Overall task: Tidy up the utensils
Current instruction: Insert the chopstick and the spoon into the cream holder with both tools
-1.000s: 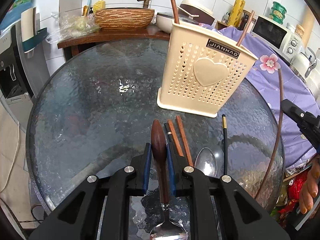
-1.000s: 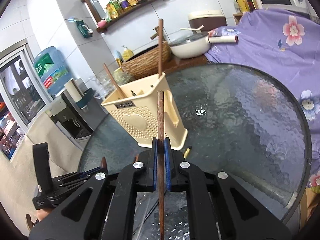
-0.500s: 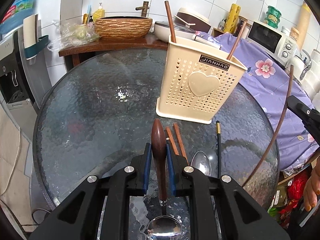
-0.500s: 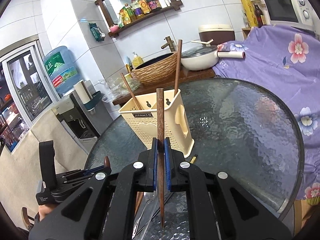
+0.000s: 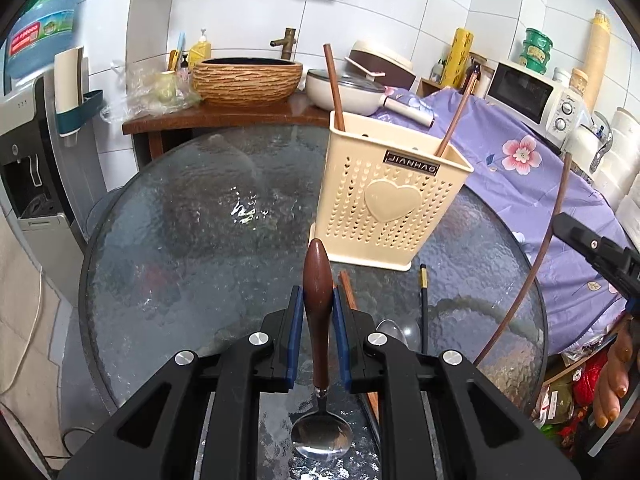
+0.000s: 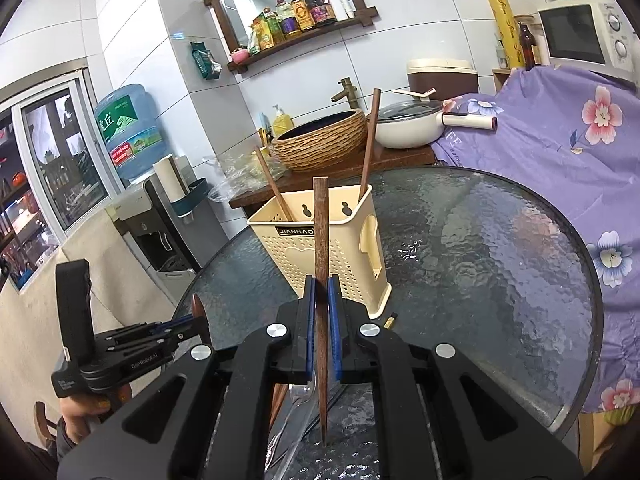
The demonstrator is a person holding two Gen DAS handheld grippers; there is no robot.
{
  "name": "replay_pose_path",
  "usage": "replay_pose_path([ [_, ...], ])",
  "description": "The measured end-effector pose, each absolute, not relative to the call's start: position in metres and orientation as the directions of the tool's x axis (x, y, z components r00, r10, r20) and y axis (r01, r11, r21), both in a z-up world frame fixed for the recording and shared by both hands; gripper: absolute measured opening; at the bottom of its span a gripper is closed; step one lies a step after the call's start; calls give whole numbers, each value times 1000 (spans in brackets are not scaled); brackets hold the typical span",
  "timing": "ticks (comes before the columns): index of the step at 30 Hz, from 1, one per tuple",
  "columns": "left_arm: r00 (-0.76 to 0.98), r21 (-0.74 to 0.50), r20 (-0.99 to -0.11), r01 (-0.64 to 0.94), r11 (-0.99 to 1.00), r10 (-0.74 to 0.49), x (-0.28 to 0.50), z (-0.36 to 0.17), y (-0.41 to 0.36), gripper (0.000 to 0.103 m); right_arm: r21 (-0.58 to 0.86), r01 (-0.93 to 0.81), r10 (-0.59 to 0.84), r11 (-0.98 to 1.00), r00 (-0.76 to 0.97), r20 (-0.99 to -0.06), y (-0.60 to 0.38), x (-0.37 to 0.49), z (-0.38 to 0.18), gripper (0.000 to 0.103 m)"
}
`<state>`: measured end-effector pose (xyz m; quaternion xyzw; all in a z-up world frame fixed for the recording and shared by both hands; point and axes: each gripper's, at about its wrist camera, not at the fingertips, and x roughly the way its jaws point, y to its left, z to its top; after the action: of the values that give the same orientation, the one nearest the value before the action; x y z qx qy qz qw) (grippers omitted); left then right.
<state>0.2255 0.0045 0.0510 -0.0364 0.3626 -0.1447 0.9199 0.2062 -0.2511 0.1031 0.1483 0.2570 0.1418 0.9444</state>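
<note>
Jaws: left gripper (image 5: 317, 322) clamps spoon (image 5: 318, 320) handle | right gripper (image 6: 321, 316) pinches chopstick (image 6: 321, 272) | holder (image 5: 386, 188) at 12 o'clock | counter (image 5: 180, 220) utensils partly hidden behind jaws

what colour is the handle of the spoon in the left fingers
Dark reddish-brown wood, above a silver bowl; the spoon shows best in the left wrist view.

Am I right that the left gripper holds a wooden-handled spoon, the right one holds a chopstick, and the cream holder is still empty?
Not empty: the left wrist view shows two chopsticks already standing in the cream holder. The left gripper does hold the spoon, the right gripper a chopstick.
</note>
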Motion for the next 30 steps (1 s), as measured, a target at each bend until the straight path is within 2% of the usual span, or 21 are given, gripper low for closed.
replay_pose_path([
  [12,723,-171,-620,255,952,-305,226,68,6,15,367,-210,369,906,817,-442,-253,205,107,7],
  [30,757,-165,-569,277,947,-320,235,95,0,15,299,-242,354,923,836,-418,-239,208,125,7],
])
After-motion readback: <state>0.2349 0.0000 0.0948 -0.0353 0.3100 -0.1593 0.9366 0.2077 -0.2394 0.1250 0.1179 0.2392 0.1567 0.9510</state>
